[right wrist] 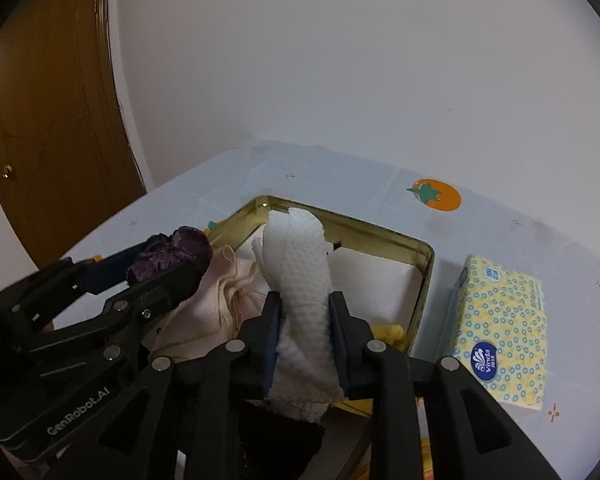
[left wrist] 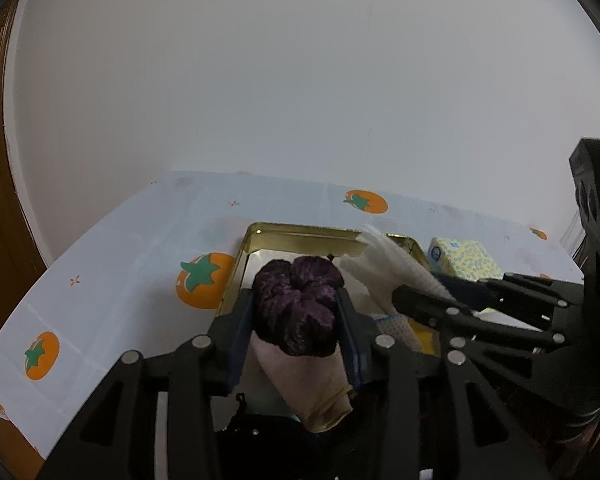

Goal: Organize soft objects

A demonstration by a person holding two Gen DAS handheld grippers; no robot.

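At frame centre, the left gripper point(left wrist: 298, 308) jaws pinch a purple scrunchie point(left wrist: 298, 304); the right gripper point(right wrist: 304, 320) jaws pinch a white cloth point(right wrist: 300, 256) over the tin point(right wrist: 424, 280).

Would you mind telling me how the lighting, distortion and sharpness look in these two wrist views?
Left wrist view: dim, flat light, no glare, a dark round fisheye border, the table edge bowed, the purple scrunchie dark and slightly soft. Right wrist view: the same soft light, the door curved by the lens, the tissue pack print sharp and readable.
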